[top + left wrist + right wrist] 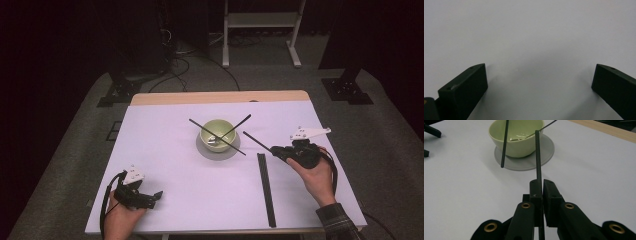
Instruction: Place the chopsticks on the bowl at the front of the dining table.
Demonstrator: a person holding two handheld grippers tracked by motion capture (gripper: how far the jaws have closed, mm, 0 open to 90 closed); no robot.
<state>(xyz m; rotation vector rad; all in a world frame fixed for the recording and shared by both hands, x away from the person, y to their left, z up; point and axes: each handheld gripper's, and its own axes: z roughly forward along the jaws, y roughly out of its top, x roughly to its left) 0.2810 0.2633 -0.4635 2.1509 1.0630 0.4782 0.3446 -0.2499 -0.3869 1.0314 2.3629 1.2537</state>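
The right gripper (539, 185) is seen closed almost fully, its two black jaws pinched on a thin black stick (538, 155) that runs out from between them toward the green bowl (516, 137). In the high view the held stick (257, 141) is carried clear of the table to the right of the bowl (216, 131), its far tip just short of the rim.

The left gripper (539, 77) is held with its jaws wide apart over bare white table (529, 30); nothing is gripped or touched between them. In the high view it (150, 197) lies well to the near left of the bowl.

The bowl is set on a round grey mat (217, 151). Two more black sticks are propped in it, one (216, 136) slanting out over the near right rim, the other (235, 126) toward the far right. Something small and shiny, possibly metal, lies at the bottom. A flat black strip (266, 189) lies on the table to the near right of the bowl.
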